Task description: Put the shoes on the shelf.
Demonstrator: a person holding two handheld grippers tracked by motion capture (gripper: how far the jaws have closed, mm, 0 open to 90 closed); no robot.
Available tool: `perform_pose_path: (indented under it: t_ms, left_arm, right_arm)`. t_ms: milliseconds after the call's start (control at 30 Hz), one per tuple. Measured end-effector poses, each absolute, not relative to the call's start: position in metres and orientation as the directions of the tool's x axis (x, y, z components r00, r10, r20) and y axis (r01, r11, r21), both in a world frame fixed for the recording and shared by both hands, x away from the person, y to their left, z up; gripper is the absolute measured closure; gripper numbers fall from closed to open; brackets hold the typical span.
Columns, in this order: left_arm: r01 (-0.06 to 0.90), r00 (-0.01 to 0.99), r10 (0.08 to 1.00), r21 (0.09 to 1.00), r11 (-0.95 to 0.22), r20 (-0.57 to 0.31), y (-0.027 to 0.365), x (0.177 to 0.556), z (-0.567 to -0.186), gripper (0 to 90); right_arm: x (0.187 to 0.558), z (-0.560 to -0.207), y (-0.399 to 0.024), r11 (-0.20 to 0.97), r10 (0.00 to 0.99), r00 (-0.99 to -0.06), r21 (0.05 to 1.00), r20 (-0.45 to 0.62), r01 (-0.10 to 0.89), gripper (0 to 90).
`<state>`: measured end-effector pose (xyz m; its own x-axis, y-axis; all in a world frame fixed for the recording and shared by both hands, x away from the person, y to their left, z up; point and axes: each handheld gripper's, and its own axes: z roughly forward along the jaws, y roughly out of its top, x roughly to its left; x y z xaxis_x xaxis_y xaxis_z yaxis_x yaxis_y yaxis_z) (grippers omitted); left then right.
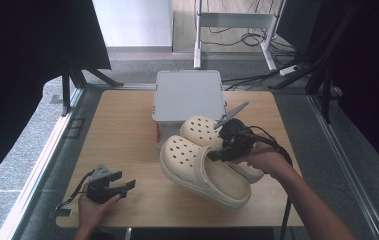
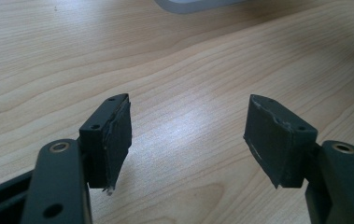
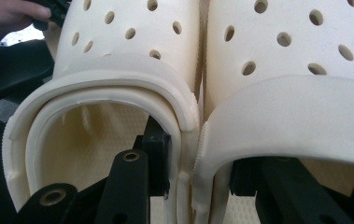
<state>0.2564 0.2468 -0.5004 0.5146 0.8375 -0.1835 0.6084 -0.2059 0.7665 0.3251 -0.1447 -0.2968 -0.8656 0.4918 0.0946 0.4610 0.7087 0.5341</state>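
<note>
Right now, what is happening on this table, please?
A person holds tongs in each hand. The right tongs pinch the two cream clogs together by their touching inner walls, one jaw inside each shoe: the near clog and the far clog. The clogs lie before a grey box. The left tongs are open over bare wood.

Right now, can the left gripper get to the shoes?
Probably yes. The left gripper is open, and bare table lies between it and the near shoe; nothing blocks the way.
</note>
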Motion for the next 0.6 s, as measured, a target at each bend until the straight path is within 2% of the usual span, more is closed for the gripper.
perform_pose_path:
  t_ms: [267,600]
  left_arm:
    - [0.610,0.520,0.835,0.763,-0.213,-0.183,0.243,0.257,-0.501,32.6]
    - [0.612,0.516,0.837,0.763,-0.210,-0.183,0.247,0.257,-0.501,32.6]
  right_arm:
    - [0.322,-0.283,-0.146,0.707,0.459,-0.883,0.562,0.098,0.430,65.9]
    - [0.348,-0.264,-0.133,0.696,0.431,-0.894,0.585,0.122,0.416,65.9]
